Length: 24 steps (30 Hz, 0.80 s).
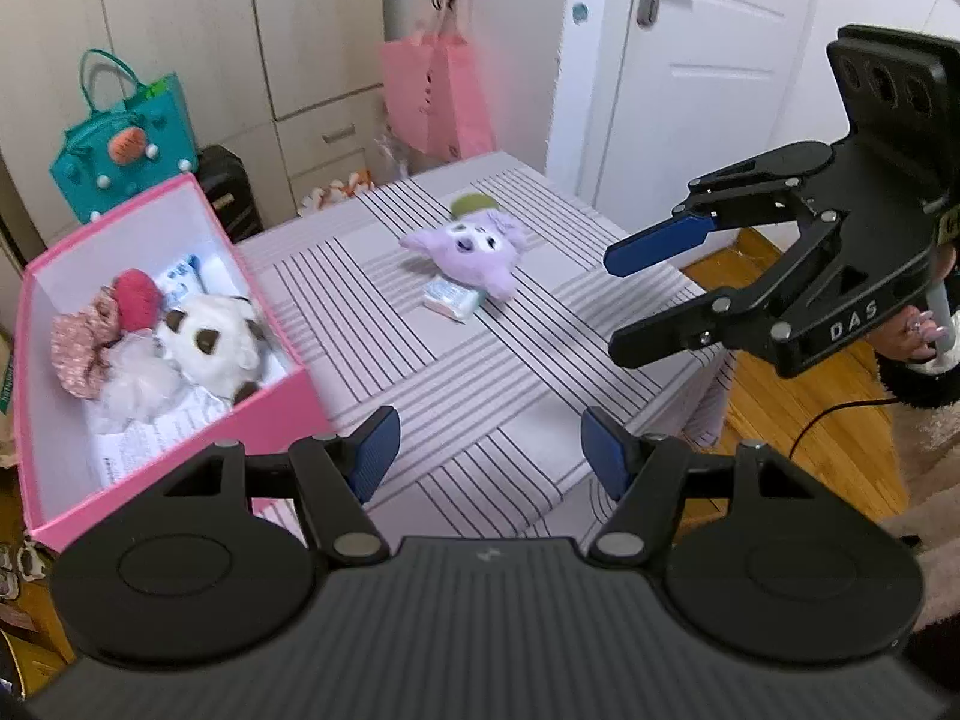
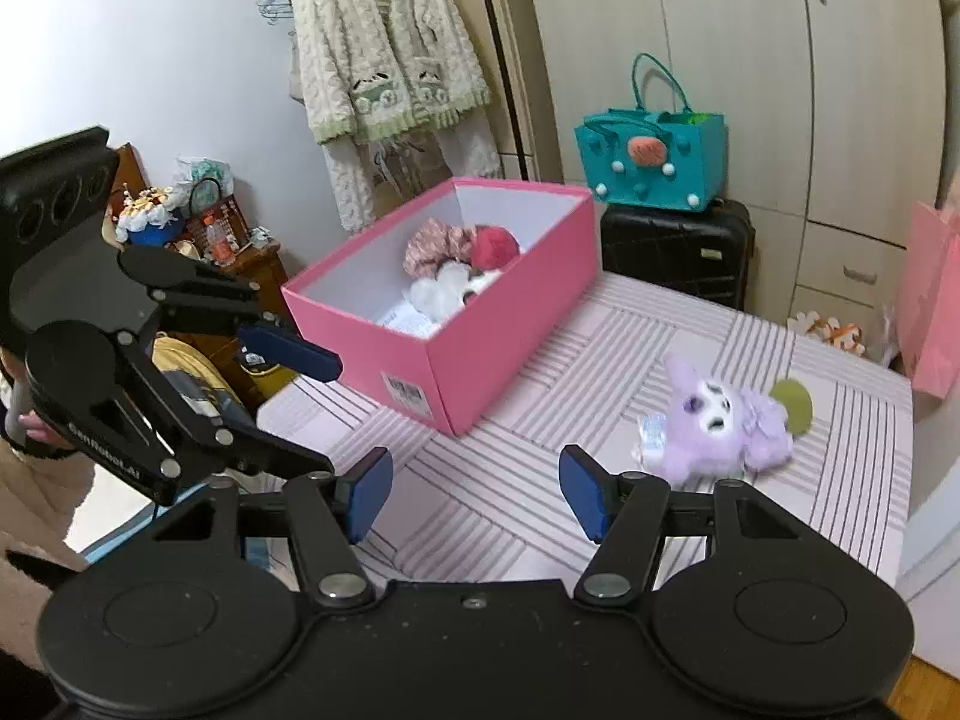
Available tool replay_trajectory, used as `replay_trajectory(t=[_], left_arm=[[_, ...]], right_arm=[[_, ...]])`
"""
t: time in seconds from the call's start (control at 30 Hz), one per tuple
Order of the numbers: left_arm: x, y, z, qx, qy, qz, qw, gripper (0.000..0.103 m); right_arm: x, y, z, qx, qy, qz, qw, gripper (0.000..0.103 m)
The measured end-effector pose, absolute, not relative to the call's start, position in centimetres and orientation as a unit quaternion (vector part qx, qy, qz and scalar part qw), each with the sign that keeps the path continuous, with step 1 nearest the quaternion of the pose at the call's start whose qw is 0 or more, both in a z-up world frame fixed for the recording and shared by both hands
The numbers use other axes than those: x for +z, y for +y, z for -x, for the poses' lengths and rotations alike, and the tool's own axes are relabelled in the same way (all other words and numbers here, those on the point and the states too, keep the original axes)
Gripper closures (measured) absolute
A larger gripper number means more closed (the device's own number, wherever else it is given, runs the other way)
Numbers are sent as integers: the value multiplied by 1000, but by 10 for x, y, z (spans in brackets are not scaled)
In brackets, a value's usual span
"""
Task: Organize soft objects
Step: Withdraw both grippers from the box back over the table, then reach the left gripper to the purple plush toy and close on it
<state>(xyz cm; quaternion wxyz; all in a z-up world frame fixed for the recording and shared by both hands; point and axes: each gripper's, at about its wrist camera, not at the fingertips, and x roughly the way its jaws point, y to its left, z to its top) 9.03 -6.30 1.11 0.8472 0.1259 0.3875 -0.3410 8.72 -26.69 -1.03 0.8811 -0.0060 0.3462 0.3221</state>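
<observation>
On the striped table (image 1: 480, 354), one purple plush (image 1: 474, 249); both grippers' jaws spread, holding nothing.

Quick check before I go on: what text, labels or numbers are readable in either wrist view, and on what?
"DAS": on the right tongs, side of the black body.
"GenRobot.AI": on the left tongs, partly blurred, so my reading is unsure.
Barcode label on the pink box: digits too small to read.
Printed paper sheets inside the pink box: too blurred to read.
Small packet under the purple plush toy: print unreadable.
</observation>
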Motion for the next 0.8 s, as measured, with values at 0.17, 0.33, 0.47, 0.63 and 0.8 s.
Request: replay_trajectory(t=[0.17,0.33,0.47,0.63,0.8], left_arm=[[-3,-72,-100,-345,404,-117,839,37],[-17,-82,-116,-347,405,-100,840,33],[-28,-93,-130,-340,393,-116,847,32],[-38,-105,-150,-337,377,-107,856,32],[-42,-113,-171,-339,364,-67,865,31]], right_arm=[[-33,-277,-83,300,344,9,890,35],[-56,-291,-84,281,323,3,904,33],[-76,-300,-94,262,310,7,914,32],[-95,-308,-117,245,300,2,922,32],[-102,-317,-135,242,261,2,935,31]])
